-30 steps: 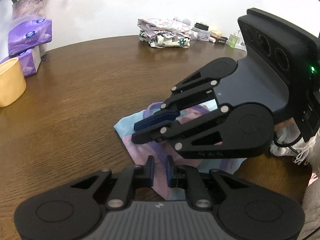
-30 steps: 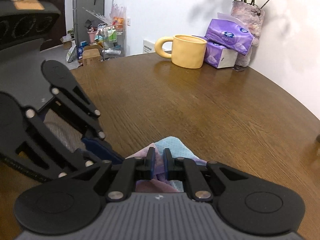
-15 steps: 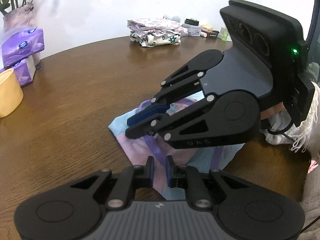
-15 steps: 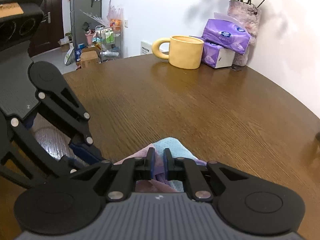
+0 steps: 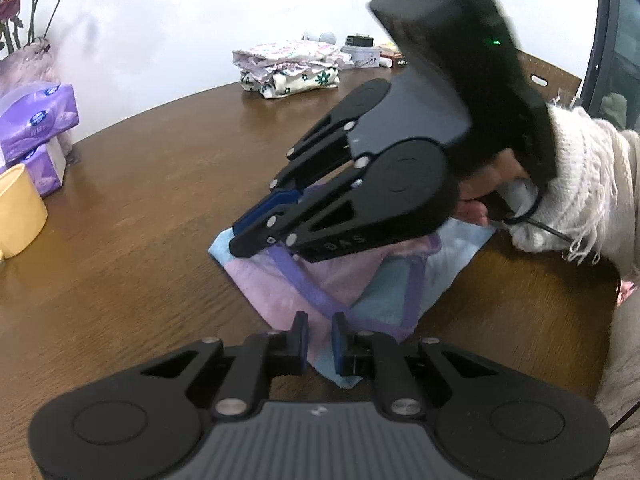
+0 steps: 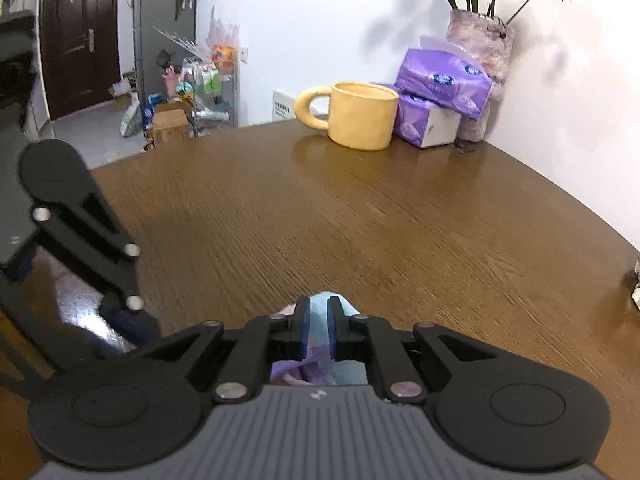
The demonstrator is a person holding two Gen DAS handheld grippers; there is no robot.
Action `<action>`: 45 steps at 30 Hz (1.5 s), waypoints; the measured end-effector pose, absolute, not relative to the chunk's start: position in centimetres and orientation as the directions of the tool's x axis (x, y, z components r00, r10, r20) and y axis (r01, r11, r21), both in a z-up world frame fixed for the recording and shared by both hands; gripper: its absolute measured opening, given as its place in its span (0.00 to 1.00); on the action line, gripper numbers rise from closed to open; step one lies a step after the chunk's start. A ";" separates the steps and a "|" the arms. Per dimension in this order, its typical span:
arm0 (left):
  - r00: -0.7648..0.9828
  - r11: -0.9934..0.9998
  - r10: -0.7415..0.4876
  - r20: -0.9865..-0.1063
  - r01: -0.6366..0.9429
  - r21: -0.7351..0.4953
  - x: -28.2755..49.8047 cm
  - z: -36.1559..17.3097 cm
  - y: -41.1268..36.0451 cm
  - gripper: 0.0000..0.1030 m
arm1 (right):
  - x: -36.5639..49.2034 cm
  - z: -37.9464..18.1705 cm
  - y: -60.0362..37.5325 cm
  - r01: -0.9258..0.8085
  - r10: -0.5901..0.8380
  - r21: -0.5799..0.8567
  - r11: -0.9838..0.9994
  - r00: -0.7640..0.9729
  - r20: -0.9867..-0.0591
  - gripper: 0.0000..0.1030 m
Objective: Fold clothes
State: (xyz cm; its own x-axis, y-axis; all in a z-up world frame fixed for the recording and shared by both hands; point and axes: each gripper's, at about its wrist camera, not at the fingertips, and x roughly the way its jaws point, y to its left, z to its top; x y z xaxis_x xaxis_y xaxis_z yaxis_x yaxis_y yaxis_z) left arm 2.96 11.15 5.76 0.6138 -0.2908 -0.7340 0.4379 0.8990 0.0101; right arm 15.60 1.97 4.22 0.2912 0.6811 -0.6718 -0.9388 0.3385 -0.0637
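Note:
A small pink, light-blue and purple garment (image 5: 340,280) lies folded on the brown wooden table (image 5: 160,208). My left gripper (image 5: 319,336) hovers at the garment's near edge, jaws a narrow gap apart, holding nothing. My right gripper (image 5: 240,236) comes in from the right over the garment's far left corner, its fingers close together above the cloth. In the right wrist view the right gripper (image 6: 318,320) shows the light-blue cloth (image 6: 320,312) in the narrow gap between its pads; the left gripper's linkage (image 6: 80,232) shows at left.
A stack of folded floral clothes (image 5: 288,68) sits at the table's far edge. A yellow mug (image 6: 360,120), purple tissue packs (image 6: 444,84) and a flower vase (image 6: 480,64) stand by the wall. The person's sleeve (image 5: 580,184) is at right.
The right gripper has lifted and tilted above the garment. The left gripper has drawn back, and more of the garment shows spread flat on the table.

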 end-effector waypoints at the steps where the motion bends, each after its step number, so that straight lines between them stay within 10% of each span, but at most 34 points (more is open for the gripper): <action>1: 0.614 0.900 -0.287 -0.735 0.436 0.013 2.9 5.8 11.2 0.11 | 15.8 3.8 2.2 -0.937 0.670 -0.066 0.344 0.294 -0.681 0.07; 25: 0.622 0.918 -0.296 -0.725 0.396 -0.035 3.2 5.3 12.5 0.14 | 12.1 4.8 0.4 -0.924 0.678 -0.115 0.364 0.347 -0.648 0.07; 30: 0.655 0.940 -0.285 -0.700 0.333 -0.072 3.2 5.6 13.5 0.27 | 9.8 5.2 -1.5 -0.897 0.679 -0.131 0.423 0.409 -0.610 0.07; 34: 0.710 0.965 -0.255 -0.656 0.234 -0.122 3.1 6.1 14.3 0.67 | 8.2 5.7 -3.9 -0.876 0.684 -0.114 0.468 0.442 -0.580 0.12; 37: 0.748 0.967 -0.249 -0.616 0.154 -0.203 2.3 6.5 15.1 0.70 | 7.4 5.9 -5.8 -0.848 0.683 -0.079 0.524 0.474 -0.556 0.29; 45: 0.817 0.908 -0.217 -0.534 -0.032 -0.418 1.5 5.5 16.6 0.68 | 6.7 5.0 -11.1 -0.716 0.663 0.113 0.689 0.561 -0.495 0.35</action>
State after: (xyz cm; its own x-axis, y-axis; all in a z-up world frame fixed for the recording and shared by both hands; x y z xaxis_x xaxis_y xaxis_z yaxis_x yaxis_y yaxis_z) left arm 1.46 16.62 5.46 0.8171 -0.2170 -0.5341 -0.0320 0.9080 -0.4178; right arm 6.66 -11.12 4.99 0.5610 0.6634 -0.4952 -0.7156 0.6893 0.1127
